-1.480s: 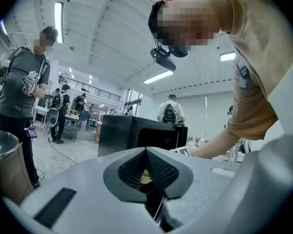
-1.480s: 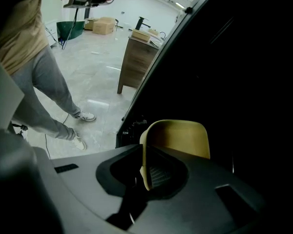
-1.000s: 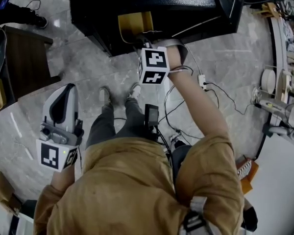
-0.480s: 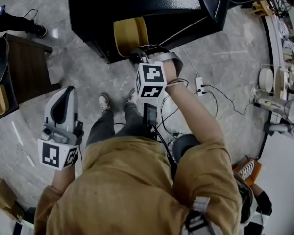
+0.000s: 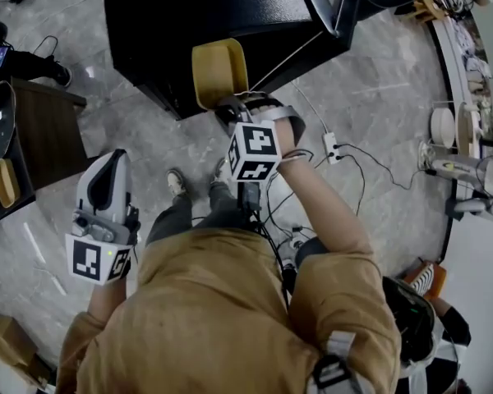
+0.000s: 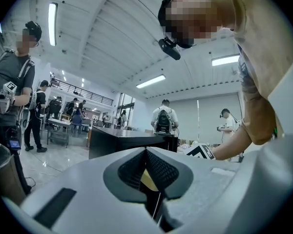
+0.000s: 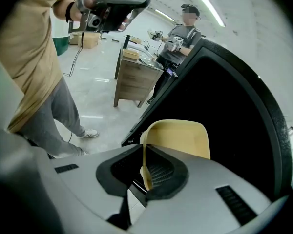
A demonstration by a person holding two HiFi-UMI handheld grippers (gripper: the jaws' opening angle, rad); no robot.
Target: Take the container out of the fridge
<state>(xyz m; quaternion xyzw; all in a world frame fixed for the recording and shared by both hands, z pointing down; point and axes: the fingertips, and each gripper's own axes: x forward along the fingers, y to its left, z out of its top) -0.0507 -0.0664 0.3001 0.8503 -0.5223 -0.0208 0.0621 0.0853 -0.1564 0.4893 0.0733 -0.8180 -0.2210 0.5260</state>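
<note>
Grey marble floor [image 5: 378,121], cables [image 5: 345,150] trailing at right, wooden side table [image 5: 45,130] far left, black fridge [image 5: 230,6] at far end. Yellow container [image 5: 218,68] sits at fridge's near edge, long axis running far-to-near, straight ahead of right gripper [image 5: 234,109]. Its jaws pinch near rim wall, thin grip, looks secure enough. Next pull is toward person, I'd guess. Left gripper [image 5: 113,158] hangs well apart at left, jaws together, nothing in them.
</note>
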